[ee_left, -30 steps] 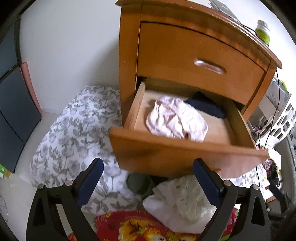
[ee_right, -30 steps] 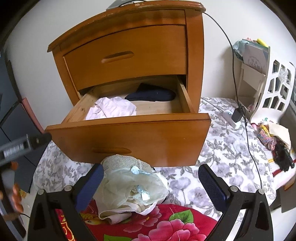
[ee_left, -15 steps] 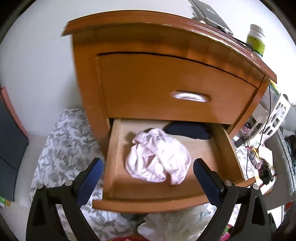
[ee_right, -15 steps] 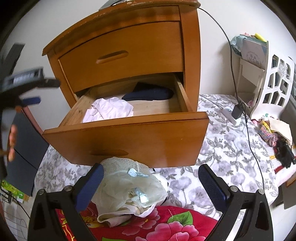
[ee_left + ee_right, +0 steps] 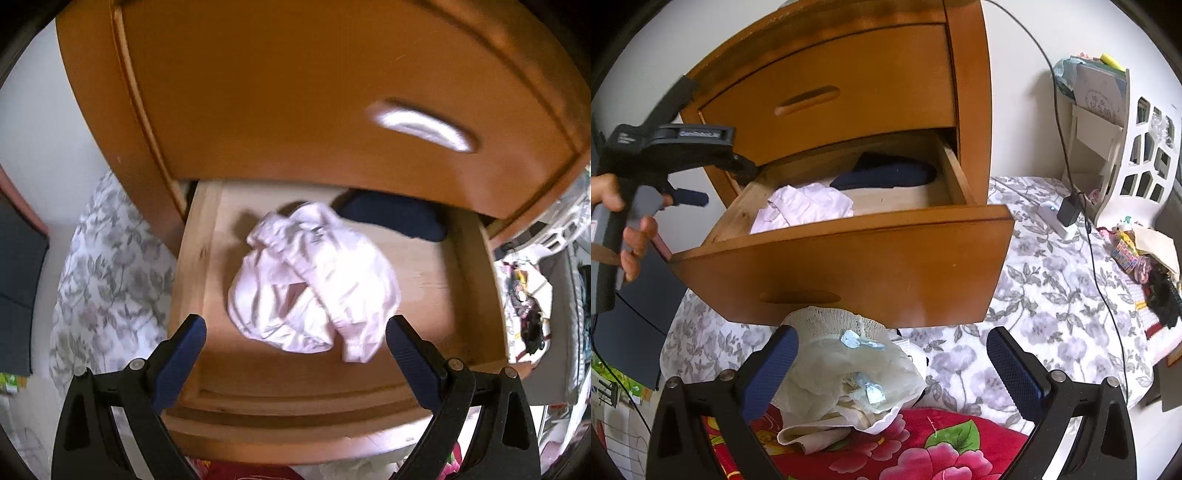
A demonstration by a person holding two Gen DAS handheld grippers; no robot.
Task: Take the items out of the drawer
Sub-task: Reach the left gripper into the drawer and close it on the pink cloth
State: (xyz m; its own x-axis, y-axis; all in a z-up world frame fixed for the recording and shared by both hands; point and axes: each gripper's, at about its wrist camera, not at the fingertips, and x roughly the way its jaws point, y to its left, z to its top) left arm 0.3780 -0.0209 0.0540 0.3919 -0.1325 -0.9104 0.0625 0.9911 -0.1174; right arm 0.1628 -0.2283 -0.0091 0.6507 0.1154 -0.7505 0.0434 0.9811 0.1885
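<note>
Hovering left gripper, fingers spread, over the drawer to straddle the white garment; right gripper idling spread outside.

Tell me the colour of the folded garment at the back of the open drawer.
Dark navy blue. The folded garment shows best in the right wrist view, lying behind the crumpled pale pink cloth.

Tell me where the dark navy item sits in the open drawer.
The dark navy item lies at the back of the open lower drawer, toward its right side in both wrist views, just behind the crumpled pale pink garment.
</note>
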